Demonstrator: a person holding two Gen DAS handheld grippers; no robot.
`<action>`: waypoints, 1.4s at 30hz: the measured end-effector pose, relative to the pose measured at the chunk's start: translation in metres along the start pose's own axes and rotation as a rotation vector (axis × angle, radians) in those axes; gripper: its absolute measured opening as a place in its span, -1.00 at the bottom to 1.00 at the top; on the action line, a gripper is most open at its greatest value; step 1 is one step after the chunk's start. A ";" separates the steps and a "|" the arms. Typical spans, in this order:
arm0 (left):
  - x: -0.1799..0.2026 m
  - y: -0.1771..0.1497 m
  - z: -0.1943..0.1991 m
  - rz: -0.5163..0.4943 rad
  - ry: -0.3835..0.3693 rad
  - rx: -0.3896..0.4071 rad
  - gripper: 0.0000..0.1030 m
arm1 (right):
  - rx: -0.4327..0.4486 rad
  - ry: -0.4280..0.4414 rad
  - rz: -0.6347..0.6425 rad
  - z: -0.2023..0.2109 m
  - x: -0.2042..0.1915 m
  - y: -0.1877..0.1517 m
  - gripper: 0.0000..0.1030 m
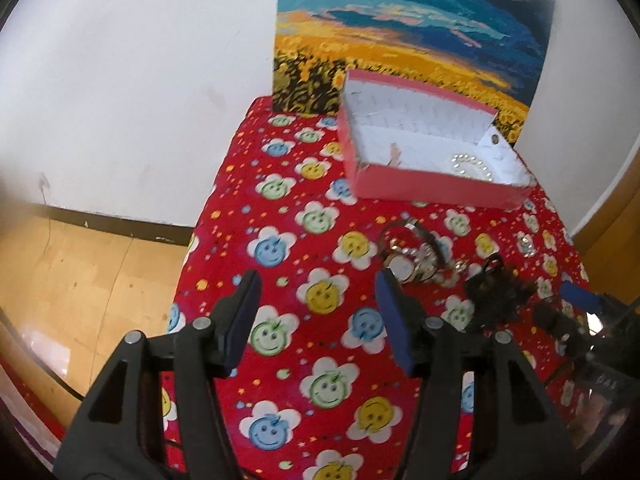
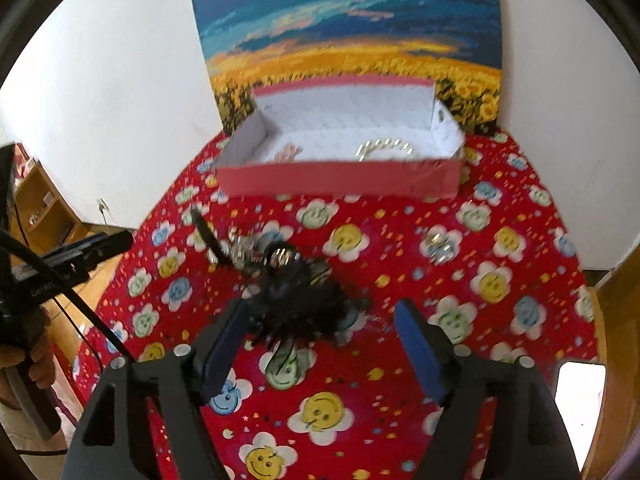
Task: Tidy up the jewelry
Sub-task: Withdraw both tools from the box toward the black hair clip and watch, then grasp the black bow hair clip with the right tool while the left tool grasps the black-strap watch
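A pink box [image 1: 436, 190] [image 2: 340, 178] with a white inside stands at the back of the table and holds a pearl bracelet [image 1: 472, 165] [image 2: 384, 147] and a small pink piece [image 1: 395, 155] [image 2: 286, 153]. A pile of watches and jewelry [image 1: 416, 258] [image 2: 256, 250] lies in front of it, beside a black feathery piece [image 1: 498, 296] [image 2: 304, 304]. A small silver piece [image 1: 525, 242] [image 2: 438, 246] lies apart to the right. My left gripper [image 1: 316, 292] is open and empty, left of the pile. My right gripper [image 2: 320, 320] is open, with the black piece between its fingers.
A red cloth with smiley flowers [image 1: 320, 360] [image 2: 400, 400] covers the table. A sunflower painting [image 1: 400, 40] [image 2: 348, 40] leans on the white wall behind the box. Wooden floor [image 1: 80, 280] lies left of the table. A white phone [image 2: 580, 400] lies at the right edge.
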State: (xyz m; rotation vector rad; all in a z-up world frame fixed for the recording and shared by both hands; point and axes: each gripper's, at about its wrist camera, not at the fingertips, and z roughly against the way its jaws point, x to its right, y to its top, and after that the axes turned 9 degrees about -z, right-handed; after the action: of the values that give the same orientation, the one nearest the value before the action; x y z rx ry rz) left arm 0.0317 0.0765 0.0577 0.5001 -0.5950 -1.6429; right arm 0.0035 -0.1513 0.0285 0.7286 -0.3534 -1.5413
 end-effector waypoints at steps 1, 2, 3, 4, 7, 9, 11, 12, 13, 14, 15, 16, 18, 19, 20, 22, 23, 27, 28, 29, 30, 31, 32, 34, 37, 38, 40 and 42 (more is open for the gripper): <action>-0.002 -0.002 -0.001 0.004 0.003 -0.002 0.00 | -0.009 -0.010 0.008 -0.007 -0.005 -0.004 0.51; -0.003 -0.004 -0.001 0.006 0.004 -0.002 0.00 | -0.014 -0.017 0.018 -0.012 -0.008 -0.007 0.54; -0.004 -0.006 -0.002 0.008 0.004 -0.003 0.00 | -0.018 -0.025 0.031 -0.017 -0.012 -0.009 0.63; -0.006 -0.007 -0.002 0.009 0.005 -0.005 0.00 | -0.021 -0.039 0.044 -0.022 -0.016 -0.012 0.69; -0.010 -0.010 -0.005 0.013 0.014 -0.008 0.00 | -0.012 -0.084 0.067 -0.032 -0.023 -0.014 0.79; -0.013 -0.011 -0.007 0.019 0.013 -0.011 0.00 | -0.004 -0.111 0.075 -0.039 -0.026 -0.012 0.86; -0.014 -0.013 -0.011 0.029 0.002 -0.018 0.00 | 0.001 -0.113 0.077 -0.044 -0.027 -0.010 0.87; -0.014 -0.013 -0.014 0.029 -0.004 -0.024 0.00 | 0.001 -0.114 0.081 -0.046 -0.028 -0.010 0.88; -0.014 -0.013 -0.017 0.026 -0.006 -0.030 0.00 | 0.001 -0.116 0.086 -0.048 -0.028 -0.009 0.89; -0.013 -0.013 -0.019 0.022 -0.008 -0.034 0.00 | 0.004 -0.119 0.094 -0.050 -0.030 -0.009 0.89; -0.011 -0.012 -0.020 0.017 -0.009 -0.037 0.00 | 0.006 -0.124 0.101 -0.051 -0.031 -0.009 0.89; -0.010 -0.012 -0.022 0.014 -0.013 -0.038 0.00 | 0.007 -0.126 0.106 -0.053 -0.032 -0.009 0.90; -0.007 -0.010 -0.025 0.009 -0.024 -0.042 0.00 | 0.003 -0.123 0.102 -0.057 -0.033 -0.008 0.90; -0.005 -0.009 -0.027 0.006 -0.032 -0.043 0.00 | 0.000 -0.120 0.098 -0.060 -0.033 -0.008 0.90; -0.003 -0.009 -0.028 0.003 -0.037 -0.045 0.00 | -0.003 -0.116 0.096 -0.062 -0.033 -0.008 0.90; 0.001 -0.009 -0.031 -0.004 -0.039 -0.049 0.00 | -0.015 -0.109 0.088 -0.066 -0.034 -0.008 0.90; 0.002 -0.008 -0.032 -0.007 -0.040 -0.050 0.00 | -0.020 -0.100 0.081 -0.068 -0.034 -0.009 0.90; 0.004 -0.008 -0.035 -0.010 -0.040 -0.053 0.01 | -0.018 -0.084 0.055 -0.072 -0.033 -0.007 0.81; 0.004 -0.008 -0.036 -0.007 -0.043 -0.054 0.01 | -0.013 -0.082 0.050 -0.072 -0.032 -0.006 0.75; 0.005 -0.007 -0.037 -0.005 -0.046 -0.054 0.01 | -0.008 -0.082 0.045 -0.071 -0.031 -0.006 0.60; 0.005 -0.007 -0.037 -0.003 -0.047 -0.054 0.01 | -0.006 -0.079 0.042 -0.071 -0.030 -0.005 0.60; 0.005 -0.007 -0.038 -0.002 -0.049 -0.054 0.01 | 0.000 -0.062 0.032 -0.069 -0.027 -0.004 0.60; 0.006 -0.006 -0.039 -0.002 -0.051 -0.054 0.01 | 0.003 -0.055 0.022 -0.067 -0.024 -0.003 0.59; 0.009 -0.005 -0.041 -0.007 -0.061 -0.057 0.01 | 0.021 -0.053 0.009 -0.062 -0.019 -0.002 0.59; 0.016 -0.005 -0.046 -0.027 -0.078 -0.068 0.02 | 0.050 -0.046 -0.004 -0.048 -0.011 0.001 0.59; 0.018 -0.005 -0.047 -0.032 -0.084 -0.069 0.03 | 0.058 -0.045 -0.010 -0.044 -0.008 0.002 0.59; 0.027 -0.004 -0.049 -0.045 -0.107 -0.070 0.07 | 0.075 -0.051 -0.022 -0.035 -0.002 0.005 0.59; 0.034 -0.003 -0.052 -0.061 -0.122 -0.070 0.15 | 0.083 -0.054 -0.030 -0.029 0.004 0.006 0.59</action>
State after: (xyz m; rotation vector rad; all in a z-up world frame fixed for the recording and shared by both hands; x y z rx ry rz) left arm 0.0570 0.0381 0.0161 0.3720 -0.6146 -1.7552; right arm 0.0261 -0.1502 0.0096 0.7603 -0.4505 -1.5849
